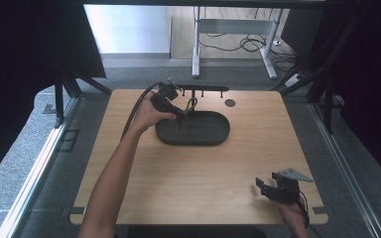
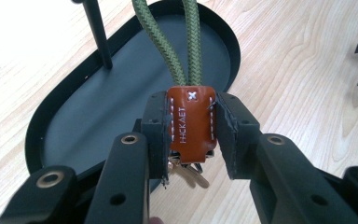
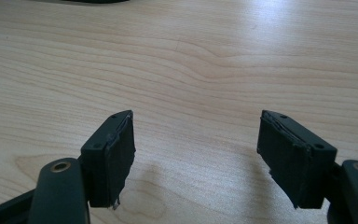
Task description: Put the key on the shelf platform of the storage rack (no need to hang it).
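Pinching stitched orange leather tab (image 2: 189, 122), braided green cord (image 2: 192, 42) — left hand-held gripper (image 2: 191, 135), oval tray (image 2: 56, 135)

Soft daylight, dark edges, mild close-up blur.

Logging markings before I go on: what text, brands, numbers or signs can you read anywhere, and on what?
"HCKAET", as best it reads: stamped lengthwise on the brown leather tab held in the left tongs; some letters are uncertain.
White stitched "x": near the tab's top, below the green cord.
Tray, table and right tongs: no text visible.
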